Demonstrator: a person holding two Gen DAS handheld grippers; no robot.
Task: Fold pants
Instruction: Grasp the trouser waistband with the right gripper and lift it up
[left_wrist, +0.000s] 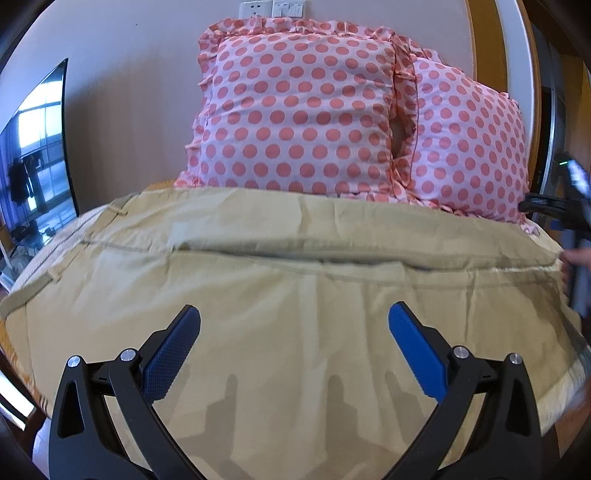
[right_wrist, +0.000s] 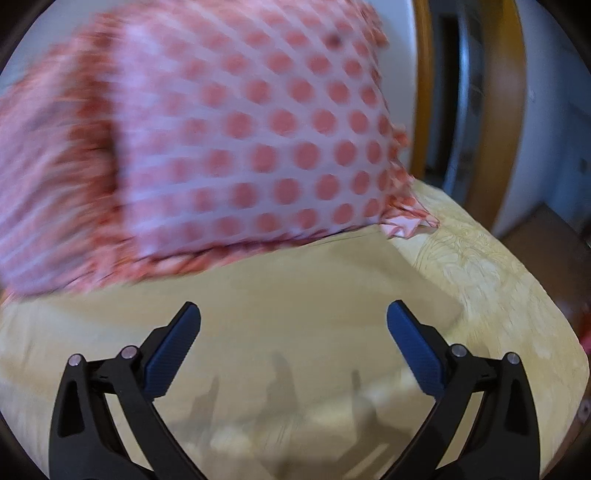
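Both grippers, left (left_wrist: 294, 321) and right (right_wrist: 293, 319), fingers spread, holding nothing; beige cotton pants (left_wrist: 295, 258) flat on bed, pinch 2 matching edges before folding

The left wrist view is bright, evenly lit and sharp around the spotted pillow (left_wrist: 295, 110); gripper shadows fall soft and doubled on the tan pants (left_wrist: 295, 295) below it. A dark screen (left_wrist: 37, 155) left of the pillow mirrors window glare. The right wrist view is motion-blurred throughout, its pillow (right_wrist: 221, 140) smeared. Both frames bend and darken at the edges.
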